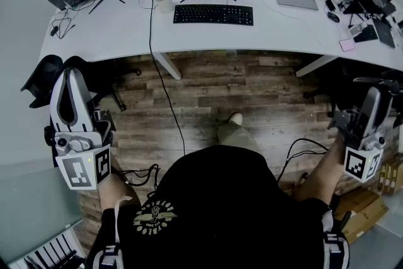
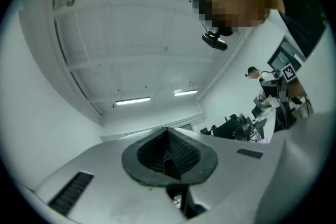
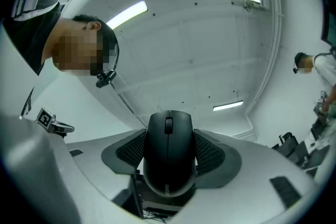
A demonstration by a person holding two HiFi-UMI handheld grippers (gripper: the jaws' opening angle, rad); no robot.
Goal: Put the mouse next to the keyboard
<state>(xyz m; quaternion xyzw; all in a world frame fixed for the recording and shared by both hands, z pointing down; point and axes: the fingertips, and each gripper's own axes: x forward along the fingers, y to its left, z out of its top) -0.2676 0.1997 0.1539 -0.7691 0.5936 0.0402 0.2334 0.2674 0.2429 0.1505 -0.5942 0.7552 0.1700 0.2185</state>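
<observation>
I've got the mouse (image 3: 168,152) clamped in my right gripper (image 1: 370,101), pads on both flanks, buttons facing the camera. It's up in the air by my side, well apart from the keyboard (image 1: 213,14) on the white desk (image 1: 113,34). My left gripper (image 2: 169,157) is closed on nothing. I'd judge the mouse light and stiff, but its smooth, curved shell could slip. This side grip at the widest part looks right and stays clear of the buttons and wheel.
</observation>
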